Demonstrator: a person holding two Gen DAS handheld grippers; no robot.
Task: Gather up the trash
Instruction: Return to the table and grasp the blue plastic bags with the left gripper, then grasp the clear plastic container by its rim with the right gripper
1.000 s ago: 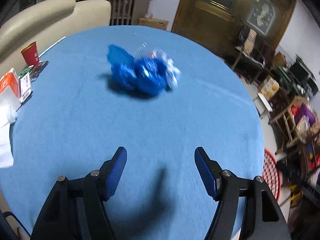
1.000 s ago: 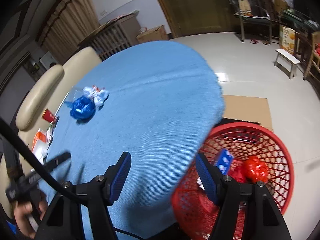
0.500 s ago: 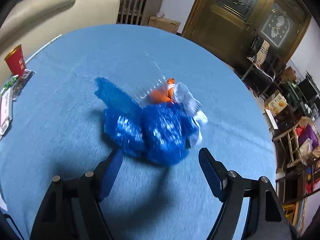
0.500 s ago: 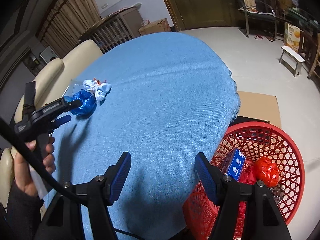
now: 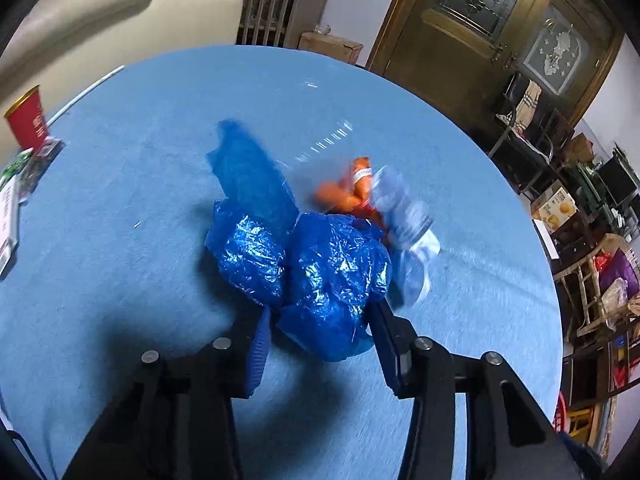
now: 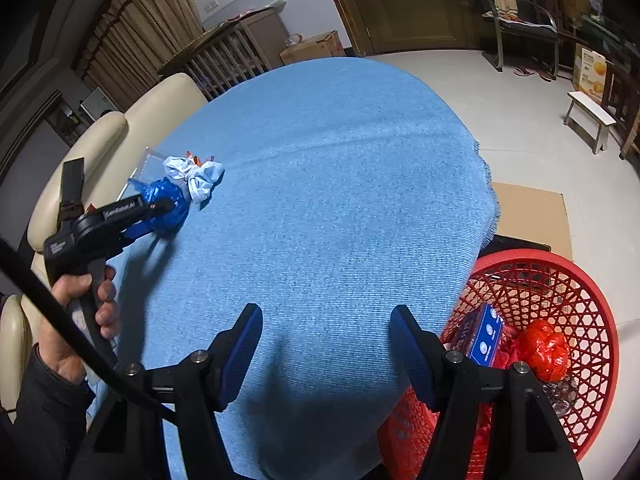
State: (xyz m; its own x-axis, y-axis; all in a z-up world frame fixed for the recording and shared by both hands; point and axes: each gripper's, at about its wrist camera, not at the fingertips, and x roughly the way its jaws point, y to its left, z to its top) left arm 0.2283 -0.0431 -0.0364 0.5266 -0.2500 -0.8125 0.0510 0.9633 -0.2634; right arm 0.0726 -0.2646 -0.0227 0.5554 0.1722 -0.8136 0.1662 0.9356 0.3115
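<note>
Now the left tool [image 5: 320, 330] has closed the gap to the blue plastic bag [image 5: 320, 276]: a second ago the crumpled bundle lay well ahead of it on the blue worktop [image 5: 120, 280], and now the bag's near lobe sits between the two pads, which have drawn in and look to be touching its sides. Whether the squeeze is firm I cannot tell. A white wad [image 5: 408, 232] and orange scraps [image 5: 348, 188] lie against the bag's far side, outside the grip. The right tool [image 6: 326, 346] has hardly moved; it hovers spread wide and empty near the worktop's edge, beside the red basket [image 6: 592, 320] on the floor. The pickup seems nearly made; the carry to the basket is not yet begun.
</note>
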